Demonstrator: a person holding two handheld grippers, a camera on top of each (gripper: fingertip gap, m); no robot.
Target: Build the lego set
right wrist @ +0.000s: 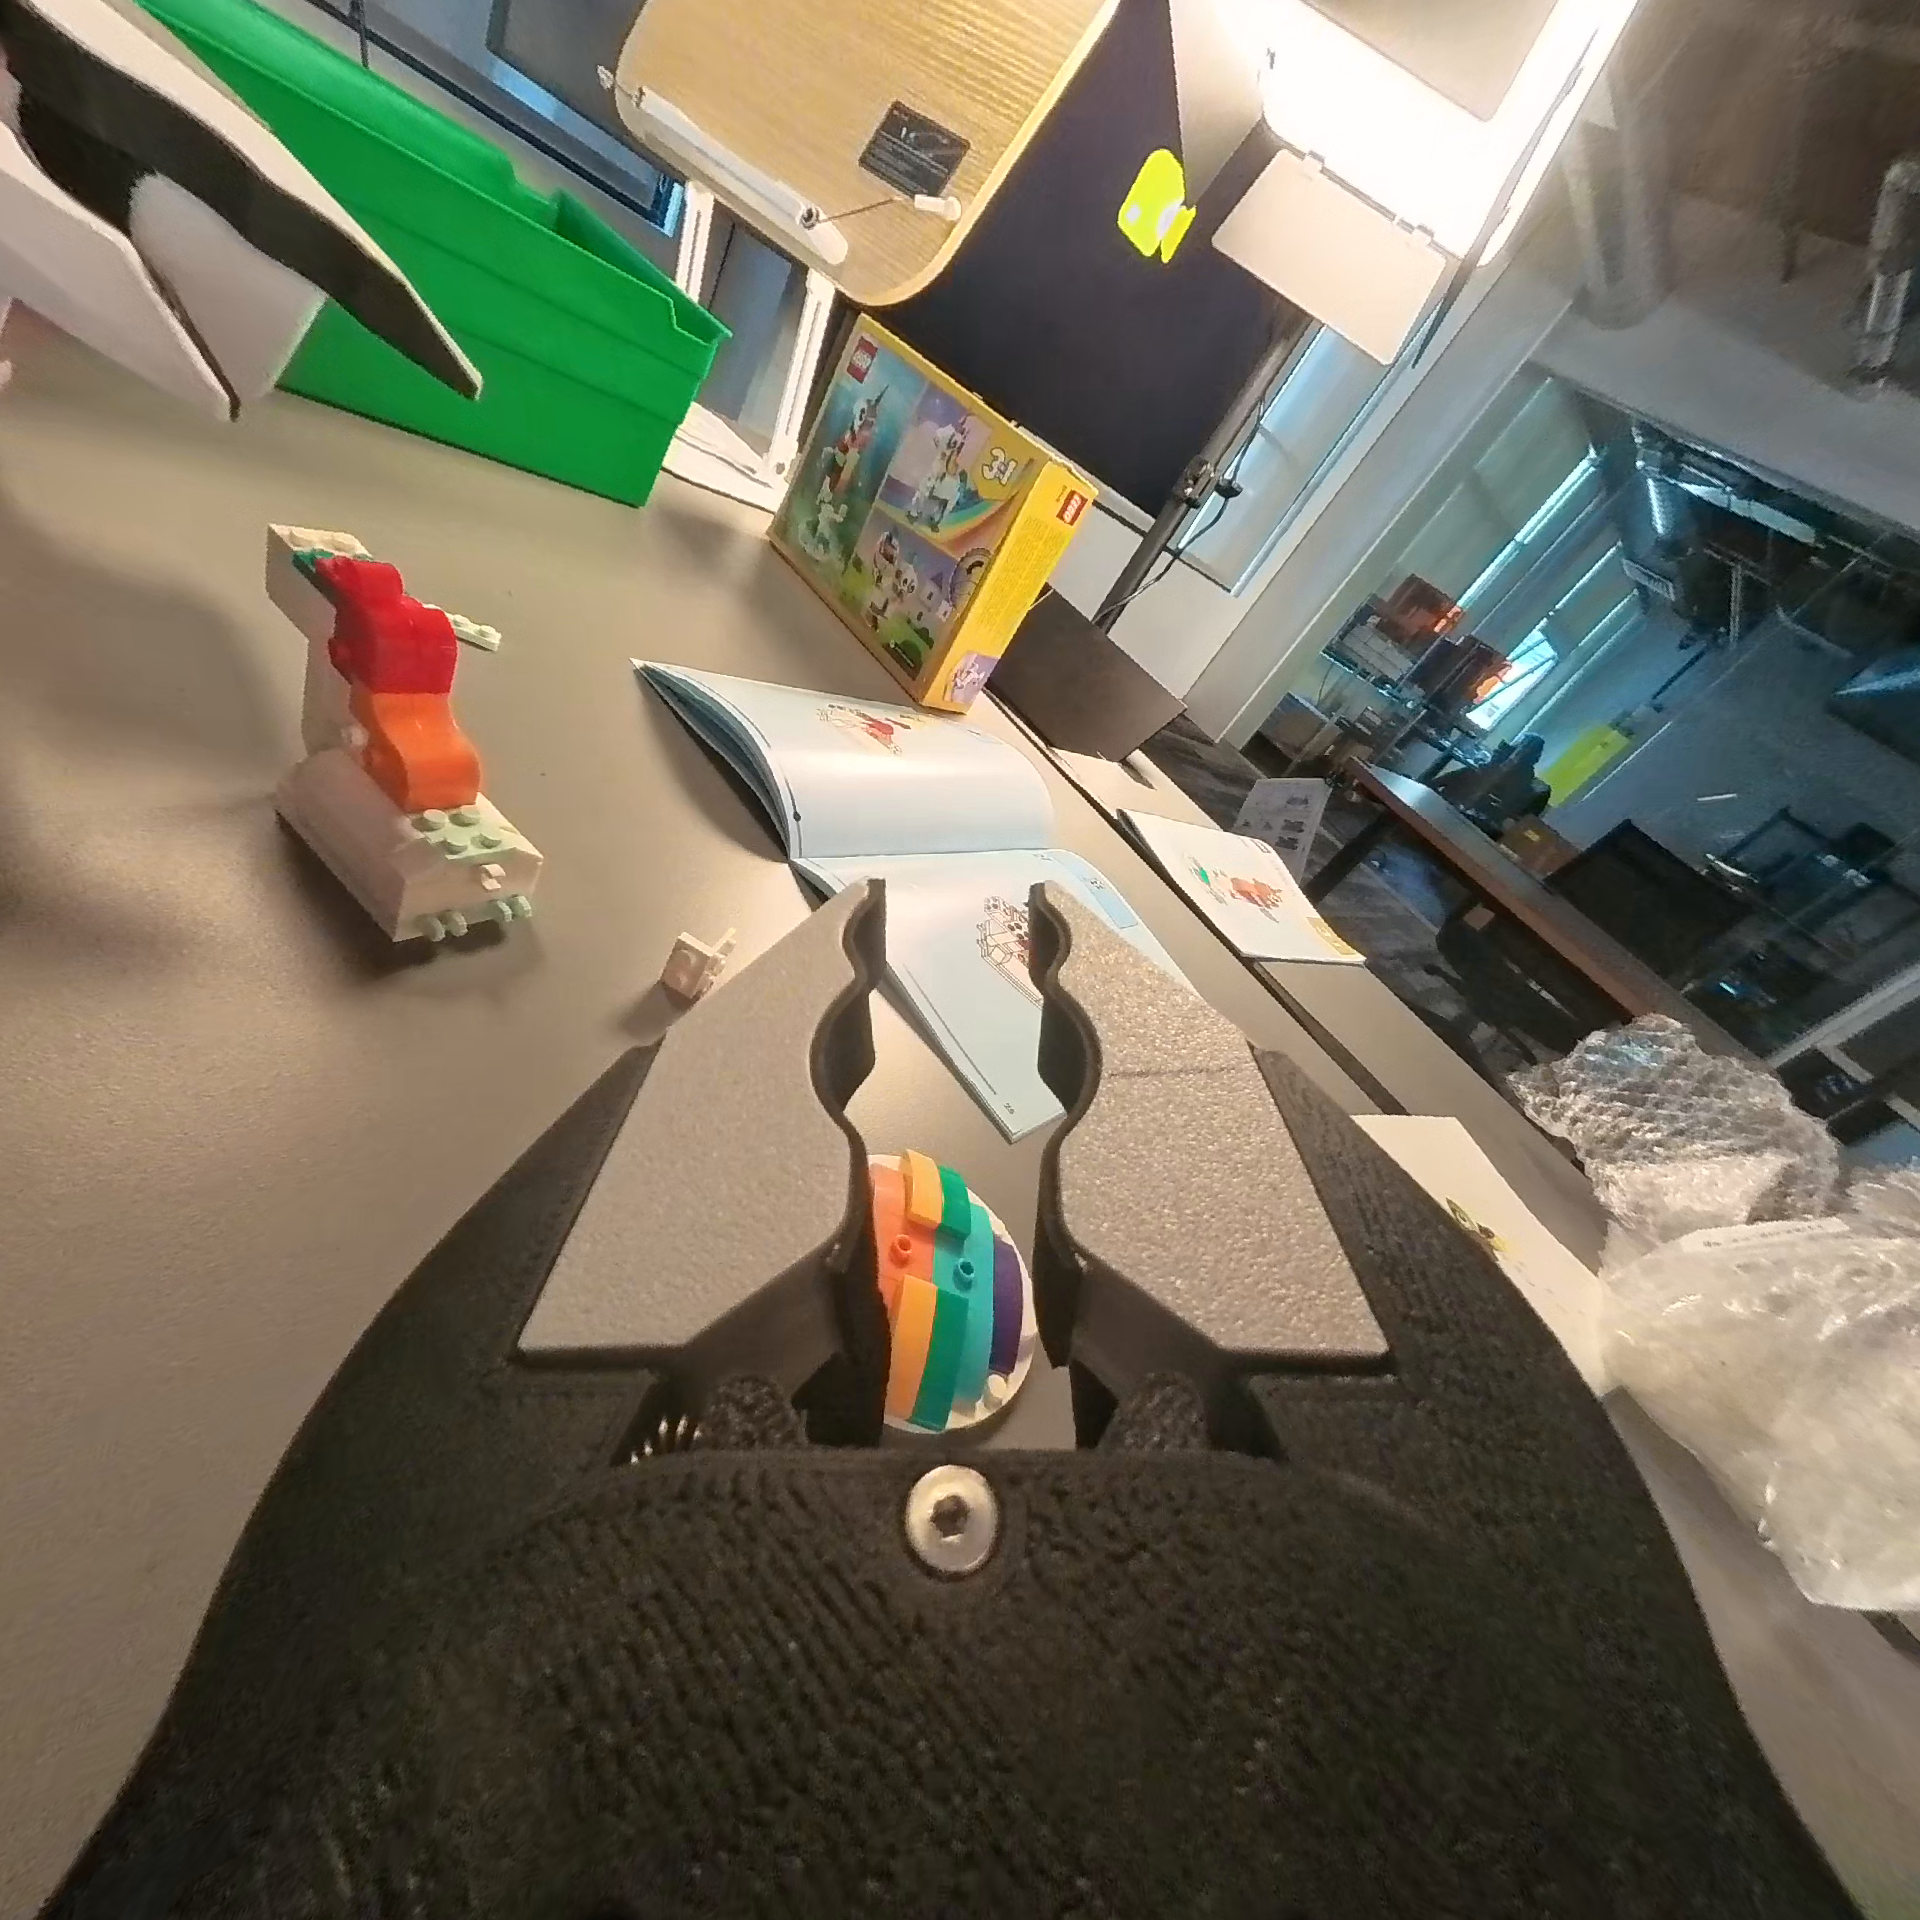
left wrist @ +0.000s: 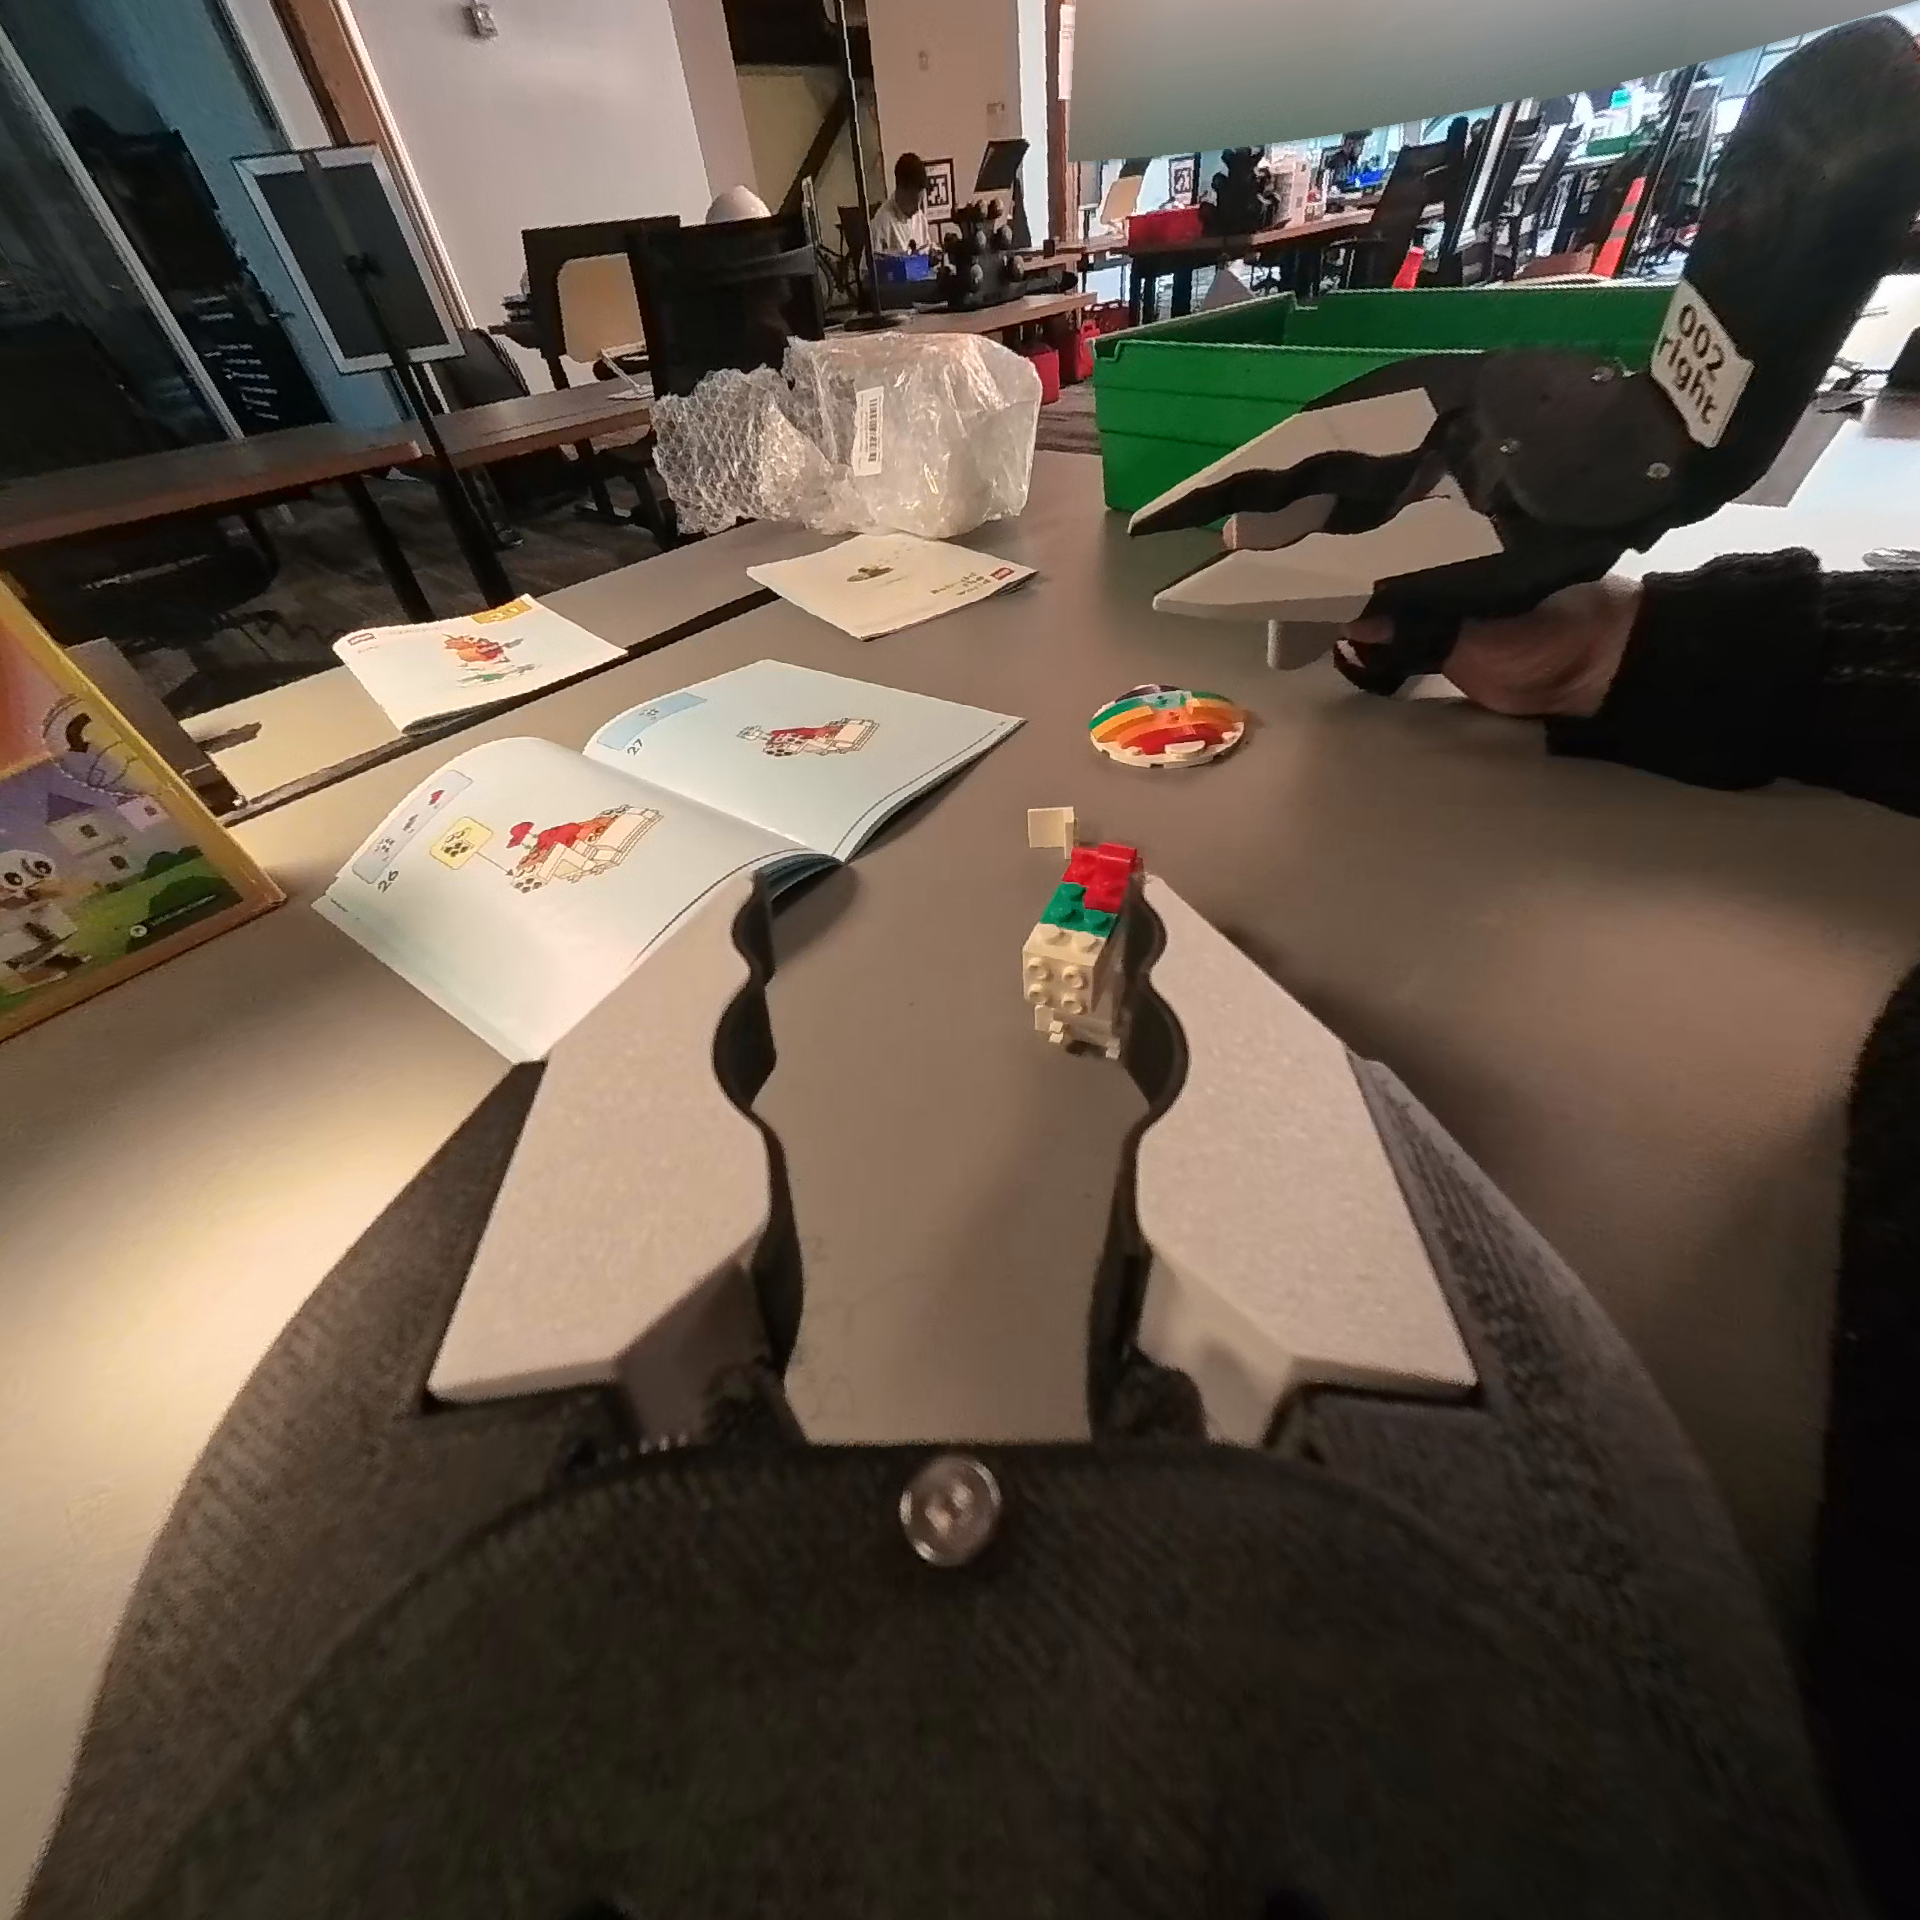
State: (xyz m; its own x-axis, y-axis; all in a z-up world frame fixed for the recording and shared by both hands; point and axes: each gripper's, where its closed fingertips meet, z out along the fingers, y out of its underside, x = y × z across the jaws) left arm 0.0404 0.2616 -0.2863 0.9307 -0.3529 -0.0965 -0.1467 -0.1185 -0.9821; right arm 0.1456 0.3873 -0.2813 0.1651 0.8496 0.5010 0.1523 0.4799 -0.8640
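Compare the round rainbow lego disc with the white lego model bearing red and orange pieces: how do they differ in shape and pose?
The rainbow disc is round and flat, lying low on the table; the white model is blocky and stands tall. The disc's colours run in curved bands; the model stacks red over orange on a white base. Both rest on the table, ungripped.

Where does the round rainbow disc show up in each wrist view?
Left wrist view: the rainbow disc lies flat on the table, upper right of centre, below the right gripper.
Right wrist view: the disc sits low in the centre, between that gripper's own open fingers.
Shared landmark: the open instruction booklet.
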